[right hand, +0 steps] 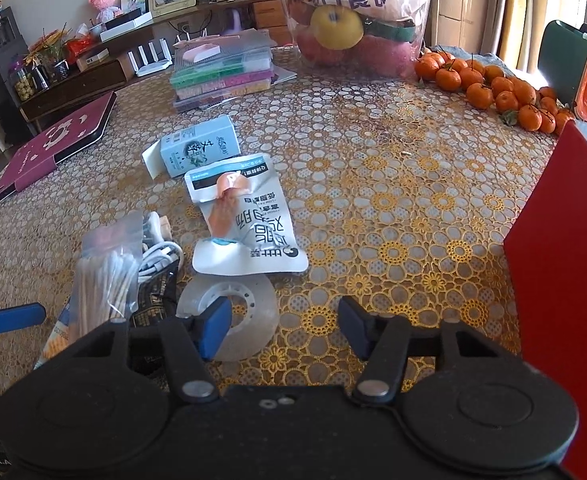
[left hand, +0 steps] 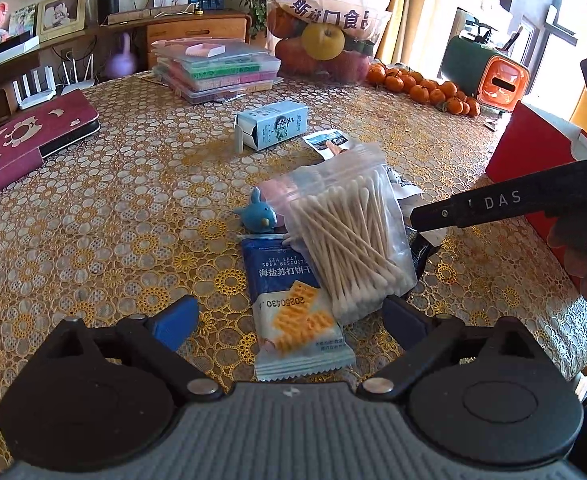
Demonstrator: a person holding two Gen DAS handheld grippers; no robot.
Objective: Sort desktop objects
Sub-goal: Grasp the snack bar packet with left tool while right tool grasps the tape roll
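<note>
A clear bag of cotton swabs [left hand: 349, 236] leans on a blue soda-biscuit packet [left hand: 293, 312], which lies between the fingers of my open left gripper [left hand: 289, 320]. A small blue shark toy [left hand: 255, 216] sits just behind the packet. My open right gripper [right hand: 285, 326] hovers low over the tablecloth with a roll of clear tape [right hand: 229, 314] under its left finger. The right gripper also shows in the left wrist view [left hand: 421, 216] as a black arm beside the swab bag. A white snack pouch [right hand: 245, 220], a pale blue carton [right hand: 197, 148] and a white cable [right hand: 157, 256] lie behind.
A red box [right hand: 565, 280] stands at the right edge. Mandarins [right hand: 501, 92], a bag of fruit [right hand: 353, 20] and stacked plastic cases [right hand: 221, 72] fill the back. A maroon notebook [left hand: 25, 140] lies at the left. Patterned cloth between pouch and red box is bare.
</note>
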